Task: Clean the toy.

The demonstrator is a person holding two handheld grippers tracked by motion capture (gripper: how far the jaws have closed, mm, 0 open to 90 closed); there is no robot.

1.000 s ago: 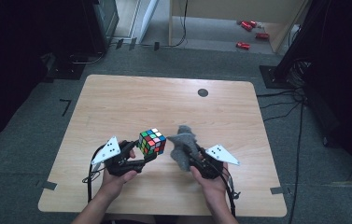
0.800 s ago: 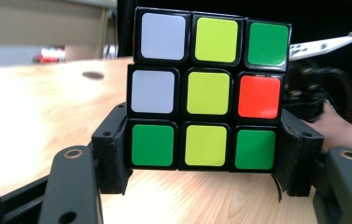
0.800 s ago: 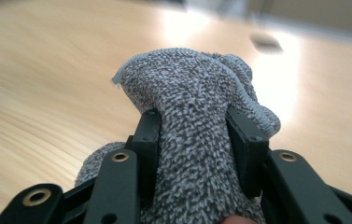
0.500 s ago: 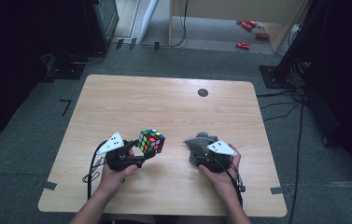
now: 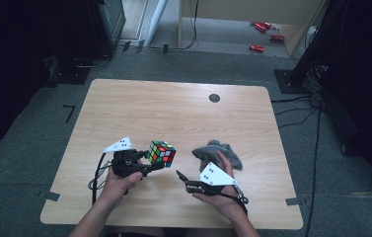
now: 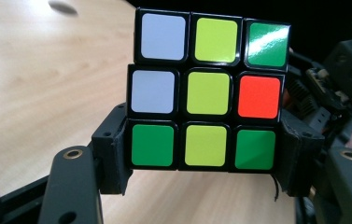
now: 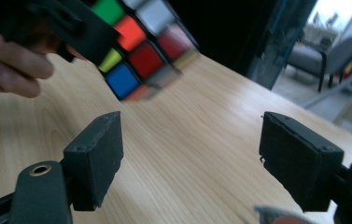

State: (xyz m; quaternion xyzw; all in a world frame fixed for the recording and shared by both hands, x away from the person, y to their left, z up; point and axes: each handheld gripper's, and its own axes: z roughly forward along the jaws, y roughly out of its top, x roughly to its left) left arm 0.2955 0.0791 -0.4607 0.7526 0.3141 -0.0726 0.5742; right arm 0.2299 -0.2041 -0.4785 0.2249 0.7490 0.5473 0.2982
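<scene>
A scrambled Rubik's cube (image 5: 161, 153) is held a little above the table, and my left gripper (image 5: 155, 162) is shut on its lower layer. In the left gripper view the two pads clamp the bottom row of the cube (image 6: 206, 93) from both sides. My right gripper (image 5: 183, 181) points left toward the cube; its jaws have just been opening and stand wide apart with nothing between them. The right gripper view shows its open jaws (image 7: 199, 156) over bare wood, with the blurred cube (image 7: 141, 46) beyond. A crumpled grey cloth (image 5: 220, 153) lies loose on the table, just behind the right hand.
The wooden table (image 5: 173, 108) has a small black round insert (image 5: 214, 98) near its far edge. Red objects (image 5: 260, 48) lie on the floor beyond. Dark equipment stands at the far left and at the right of the table.
The right gripper, which held the grey cloth up by the cube, set it down to the right, let go and drew back toward the front edge. The left gripper and cube stayed put.
</scene>
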